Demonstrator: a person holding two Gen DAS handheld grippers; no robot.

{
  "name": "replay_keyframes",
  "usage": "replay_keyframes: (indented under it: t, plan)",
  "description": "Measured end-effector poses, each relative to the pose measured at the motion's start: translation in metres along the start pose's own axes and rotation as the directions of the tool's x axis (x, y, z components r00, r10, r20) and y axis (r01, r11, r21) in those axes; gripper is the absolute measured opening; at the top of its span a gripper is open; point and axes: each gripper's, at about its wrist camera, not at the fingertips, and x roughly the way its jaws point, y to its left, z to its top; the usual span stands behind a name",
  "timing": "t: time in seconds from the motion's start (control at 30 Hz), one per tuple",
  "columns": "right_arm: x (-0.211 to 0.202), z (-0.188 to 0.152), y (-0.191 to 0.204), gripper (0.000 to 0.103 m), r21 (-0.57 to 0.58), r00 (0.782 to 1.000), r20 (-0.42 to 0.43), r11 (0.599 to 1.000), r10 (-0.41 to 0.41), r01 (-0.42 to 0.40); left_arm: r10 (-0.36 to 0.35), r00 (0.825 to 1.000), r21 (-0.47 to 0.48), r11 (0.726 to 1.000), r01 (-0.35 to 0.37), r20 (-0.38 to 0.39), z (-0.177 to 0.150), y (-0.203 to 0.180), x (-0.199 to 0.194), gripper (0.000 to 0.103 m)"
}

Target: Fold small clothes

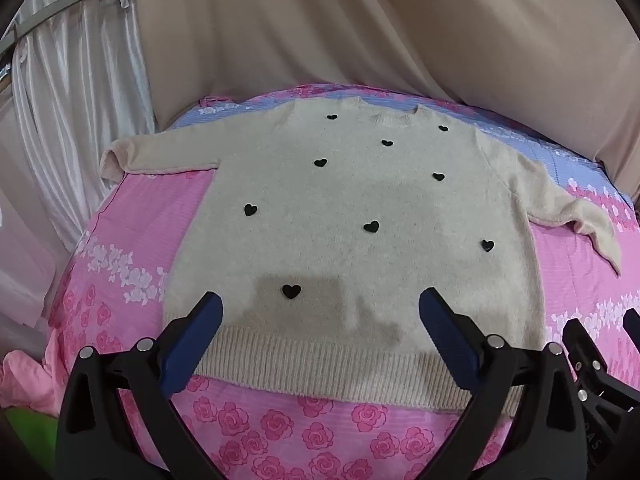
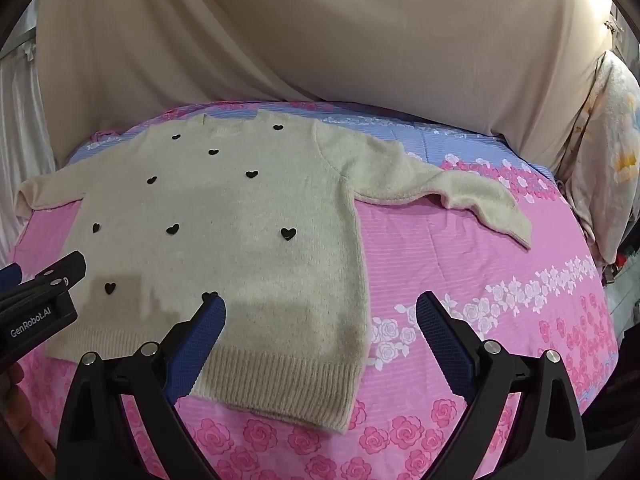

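Observation:
A cream knit sweater [image 1: 352, 200] with several small black hearts lies flat, front up, on a pink rose-print bed sheet [image 1: 132, 232], both sleeves spread sideways. My left gripper [image 1: 320, 304] hovers wide open above the ribbed hem, nothing between its blue pads. In the right wrist view the same sweater [image 2: 224, 220] fills the left half, its right sleeve [image 2: 460, 192] bent down at the cuff. My right gripper [image 2: 320, 304] stands wide open above the hem's right corner, holding nothing. The left gripper's body [image 2: 44, 304] shows at that view's left edge.
A beige curtain [image 1: 360, 32] hangs behind the bed, with white drapes [image 1: 80, 80] at the left. A blue flowered band [image 2: 460, 140] crosses the sheet's far side. A pale patterned blanket [image 2: 608, 152] hangs at the right. Pink cloth [image 1: 24, 376] bunches at the bed's left edge.

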Motion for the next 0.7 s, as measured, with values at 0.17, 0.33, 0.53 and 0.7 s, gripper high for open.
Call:
replay_keyframes:
  t: [0.17,0.33,0.53,0.7]
  plan:
    - [0.0,-0.004,-0.006,0.094,-0.003,1.0,-0.012,1.0,0.005,-0.005,0.022,1.0,0.01,1.0,-0.022,-0.002,0.0,-0.001,0.0,0.096]
    - [0.001,-0.008,-0.007,0.094,-0.009,1.0,-0.019,1.0,0.008,-0.008,0.024,1.0,0.009,1.0,-0.024,-0.006,-0.01,-0.01,-0.001,0.096]
    - [0.001,-0.009,-0.007,0.094,-0.013,1.0,-0.021,1.0,0.006,-0.006,0.015,1.0,0.011,1.0,-0.015,-0.018,-0.014,-0.005,0.001,0.096]
    - [0.002,-0.01,-0.007,0.094,-0.012,1.0,-0.024,1.0,0.004,-0.004,0.007,1.0,0.011,1.0,-0.007,-0.02,-0.014,-0.003,0.0,0.096]
